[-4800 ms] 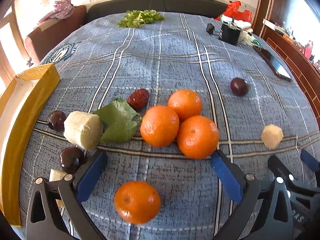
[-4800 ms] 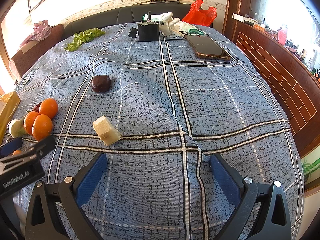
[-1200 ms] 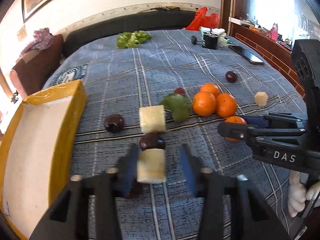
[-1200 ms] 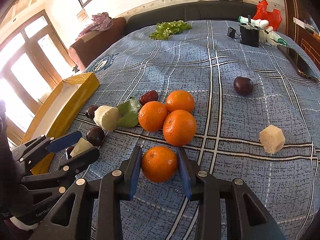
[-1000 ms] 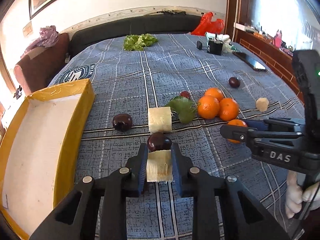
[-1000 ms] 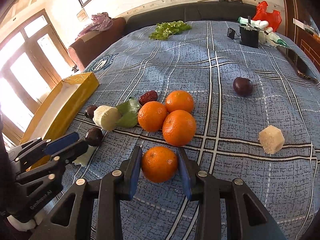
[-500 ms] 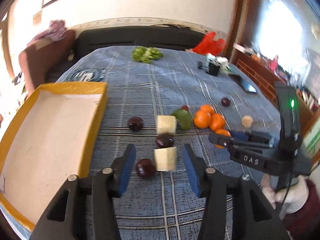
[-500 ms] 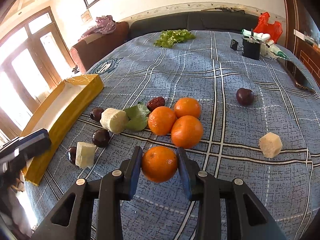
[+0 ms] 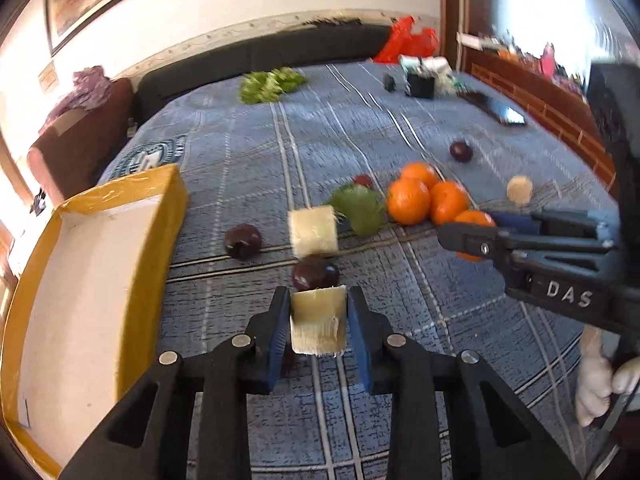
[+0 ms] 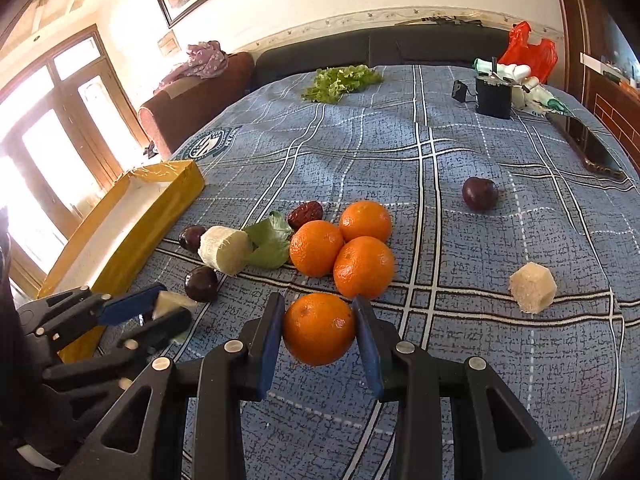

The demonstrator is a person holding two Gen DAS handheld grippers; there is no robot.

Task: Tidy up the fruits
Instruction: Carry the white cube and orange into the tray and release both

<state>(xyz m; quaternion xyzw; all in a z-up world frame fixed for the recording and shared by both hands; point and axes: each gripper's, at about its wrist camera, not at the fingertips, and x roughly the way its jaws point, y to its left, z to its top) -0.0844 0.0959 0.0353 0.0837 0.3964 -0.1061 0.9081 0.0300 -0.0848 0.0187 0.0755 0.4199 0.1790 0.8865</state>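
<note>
Left gripper [image 9: 318,326] closing around fibrous pale chunk [image 9: 318,325]; right gripper [image 10: 319,330] clamps round orange [image 10: 319,329].

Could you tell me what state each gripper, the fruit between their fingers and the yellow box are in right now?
left gripper: jaws closing around the pale sugarcane chunk.
pale sugarcane chunk: between the left jaws, dark plum just beyond it.
right gripper: shut on an orange.
orange: clamped between the right pads.
three oranges: clustered, touching, lying on the cloth.
yellow box: open-topped, nothing visible inside.
</note>
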